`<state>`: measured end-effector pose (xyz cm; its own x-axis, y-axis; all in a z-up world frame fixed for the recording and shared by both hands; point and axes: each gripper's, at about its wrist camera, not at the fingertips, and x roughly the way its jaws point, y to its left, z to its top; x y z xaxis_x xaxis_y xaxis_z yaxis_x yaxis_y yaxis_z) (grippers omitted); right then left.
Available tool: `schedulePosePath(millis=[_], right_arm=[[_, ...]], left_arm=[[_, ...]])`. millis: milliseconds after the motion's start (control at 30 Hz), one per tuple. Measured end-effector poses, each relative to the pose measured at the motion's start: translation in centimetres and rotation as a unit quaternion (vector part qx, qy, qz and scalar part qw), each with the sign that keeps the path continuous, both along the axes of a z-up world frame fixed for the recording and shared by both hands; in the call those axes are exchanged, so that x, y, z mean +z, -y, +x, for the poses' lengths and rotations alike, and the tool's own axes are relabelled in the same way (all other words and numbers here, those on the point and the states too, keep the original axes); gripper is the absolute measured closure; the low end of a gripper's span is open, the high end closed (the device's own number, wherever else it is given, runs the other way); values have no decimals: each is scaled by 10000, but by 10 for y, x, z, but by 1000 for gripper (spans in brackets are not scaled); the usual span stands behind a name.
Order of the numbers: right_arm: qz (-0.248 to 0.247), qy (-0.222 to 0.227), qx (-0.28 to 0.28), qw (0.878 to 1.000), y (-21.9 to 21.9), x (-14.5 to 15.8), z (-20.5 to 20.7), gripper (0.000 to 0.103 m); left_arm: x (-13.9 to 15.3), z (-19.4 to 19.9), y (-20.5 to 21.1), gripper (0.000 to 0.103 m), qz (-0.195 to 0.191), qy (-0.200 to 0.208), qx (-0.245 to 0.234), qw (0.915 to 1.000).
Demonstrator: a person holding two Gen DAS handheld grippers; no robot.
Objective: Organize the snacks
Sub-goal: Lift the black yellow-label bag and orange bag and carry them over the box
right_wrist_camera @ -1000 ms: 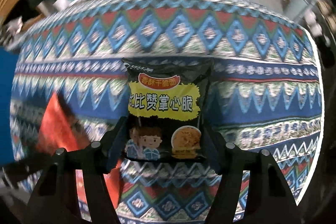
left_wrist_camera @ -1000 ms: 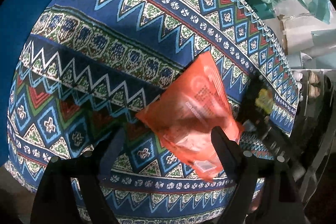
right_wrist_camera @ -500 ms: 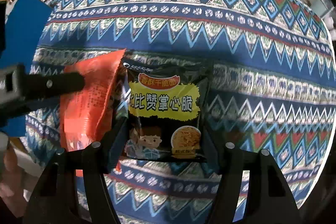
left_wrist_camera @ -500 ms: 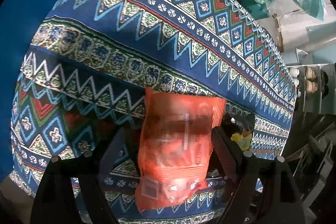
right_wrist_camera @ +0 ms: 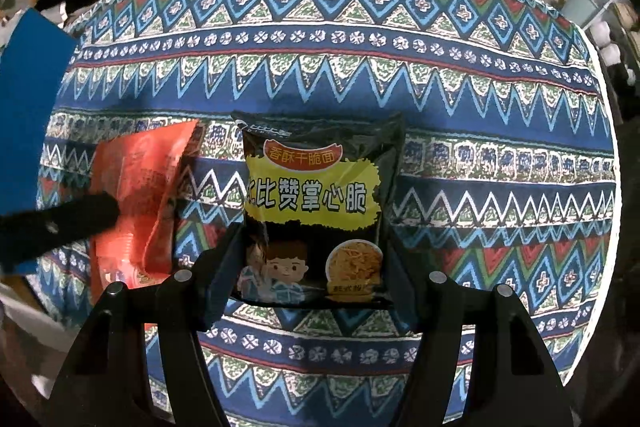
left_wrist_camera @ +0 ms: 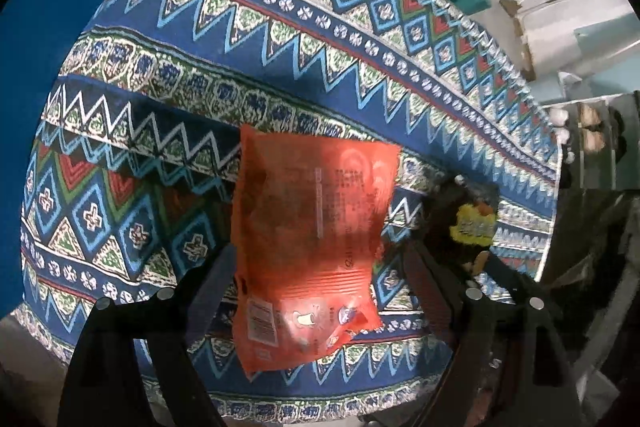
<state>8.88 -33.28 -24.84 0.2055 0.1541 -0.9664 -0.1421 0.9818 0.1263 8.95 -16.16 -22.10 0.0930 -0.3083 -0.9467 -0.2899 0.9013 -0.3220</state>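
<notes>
A: Left wrist view: the left tongs (left_wrist_camera: 320, 279) stand apart around the orange packet (left_wrist_camera: 312, 235), mid-frame over the patterned tabletop (left_wrist_camera: 280, 39); whether the pads press it can't be told.

B: Right wrist view: the right tongs (right_wrist_camera: 316, 267) clamp the black noodle packet (right_wrist_camera: 316, 203), centre frame. Neither packet looks placed yet, so sorting seems unfinished.

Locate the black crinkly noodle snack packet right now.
Right wrist view, centre: black crinkly noodle snack packet between the right gripper's fingers, above the patterned tablecloth, orange foil packet to its left.
</notes>
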Motion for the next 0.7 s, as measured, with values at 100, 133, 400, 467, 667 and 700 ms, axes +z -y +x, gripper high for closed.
schedulePosePath(millis=[100, 133, 400, 467, 667, 700], right_arm=[[20, 27, -4, 10000, 6, 4, 7, 36], [20, 34, -5, 10000, 11, 7, 9, 36], [91, 27, -143, 9999, 34, 12, 28, 36], [70, 47, -167, 9998, 38, 12, 25, 36], [56, 98, -187, 9998, 50, 15, 16, 36], [-53, 108, -193, 9997, 51, 16, 14, 36]], left_arm=[[-5, -3, 6, 16, 184, -33, 2, 9998], [-6, -3, 8, 16, 239, -46, -8, 9997], [-17, -2, 22, 12, 632, -176, -125, 9978], [-18, 0, 29, 12, 722, -195, -170, 9971], [-17, 2, 51, 26, 1034, -10, -450, 9936], [-16, 2, 54, 33, 974, 61, -534, 9938]])
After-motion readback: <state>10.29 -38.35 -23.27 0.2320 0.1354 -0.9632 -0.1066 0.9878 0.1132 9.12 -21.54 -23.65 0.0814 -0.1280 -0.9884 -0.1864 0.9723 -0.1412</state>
